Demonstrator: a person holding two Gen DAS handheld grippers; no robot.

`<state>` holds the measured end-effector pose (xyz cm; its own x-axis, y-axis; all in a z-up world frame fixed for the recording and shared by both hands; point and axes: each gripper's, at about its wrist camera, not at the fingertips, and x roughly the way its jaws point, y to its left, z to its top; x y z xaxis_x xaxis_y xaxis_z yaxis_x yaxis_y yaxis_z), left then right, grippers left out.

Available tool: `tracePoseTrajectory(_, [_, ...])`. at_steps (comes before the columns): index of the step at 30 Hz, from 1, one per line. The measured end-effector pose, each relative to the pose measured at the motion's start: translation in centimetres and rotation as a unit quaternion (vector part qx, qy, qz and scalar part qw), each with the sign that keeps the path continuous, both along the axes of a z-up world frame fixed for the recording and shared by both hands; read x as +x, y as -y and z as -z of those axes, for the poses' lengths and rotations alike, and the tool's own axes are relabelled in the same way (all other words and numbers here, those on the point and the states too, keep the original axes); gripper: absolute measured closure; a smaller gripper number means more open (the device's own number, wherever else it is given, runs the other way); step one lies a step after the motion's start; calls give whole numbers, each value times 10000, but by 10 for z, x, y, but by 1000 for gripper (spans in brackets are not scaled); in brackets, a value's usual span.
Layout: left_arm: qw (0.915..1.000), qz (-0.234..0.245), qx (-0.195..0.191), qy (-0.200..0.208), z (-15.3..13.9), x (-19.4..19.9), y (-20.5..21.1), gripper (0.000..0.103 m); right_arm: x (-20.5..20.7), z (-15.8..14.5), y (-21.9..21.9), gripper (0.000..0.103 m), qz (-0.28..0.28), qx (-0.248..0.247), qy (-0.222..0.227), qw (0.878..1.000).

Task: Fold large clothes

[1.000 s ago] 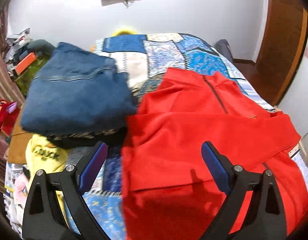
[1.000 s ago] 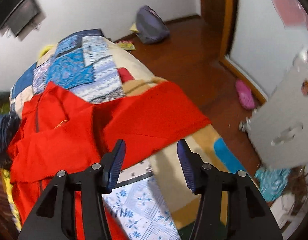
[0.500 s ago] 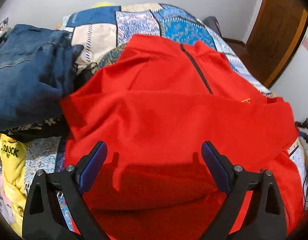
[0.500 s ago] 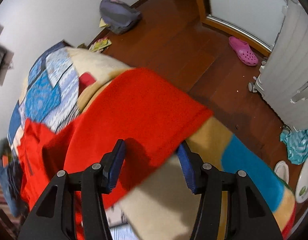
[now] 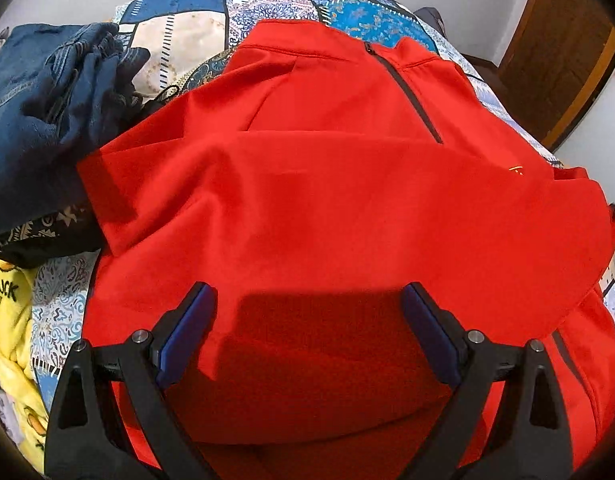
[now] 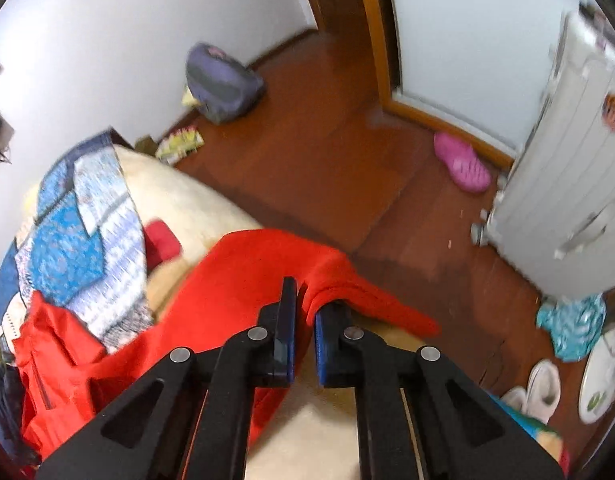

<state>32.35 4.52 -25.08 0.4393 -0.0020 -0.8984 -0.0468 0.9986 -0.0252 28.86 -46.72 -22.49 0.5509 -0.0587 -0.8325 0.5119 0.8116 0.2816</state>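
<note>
A large red zip-neck top [image 5: 347, 184] lies spread on the patchwork bedspread [image 5: 275, 4], one sleeve folded across its front. My left gripper [image 5: 307, 328] is open and empty, just above the top's lower part. In the right wrist view the top's other sleeve [image 6: 243, 280] hangs over the bed's side. My right gripper [image 6: 305, 320] is shut on the end of this sleeve and lifts it a little.
Folded blue jeans [image 5: 39, 112] lie on a stack at the left of the bed, with a yellow garment [image 5: 7, 312] below. On the wooden floor [image 6: 347, 160] are a grey backpack [image 6: 223, 84], a pink clog [image 6: 461, 162] and a white cabinet [image 6: 567, 184].
My right gripper went from open over the sleeve to shut on its end. My left gripper moved forward and lower over the red top, staying open.
</note>
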Motion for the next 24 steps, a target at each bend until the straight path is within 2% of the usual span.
tracePoseTrajectory(6, [9999,-43,51,79,-6,-4,-1,8,-18,-76,-30,97,-377,-628,953,9928])
tracePoseTrajectory(11, [9993,-18,175,316,-26,-16,-5,8,-27,-135,-75,97,-1093,-724,1657,9774])
tracePoseTrajectory(14, [9982,-42,226,554,-44,-28,-10,8,-28,-160,-106,97,-1551,-670,1959,9660])
tracePoseTrajectory(19, [9961,-129,182,856,-68,-48,-25,8,-30,-184,-159,97,-2335,-532,2257,9443])
tracePoseTrajectory(24, [9930,-162,374,1106,-86,-63,-38,8,-28,-180,-218,97,-3157,-374,2260,9208])
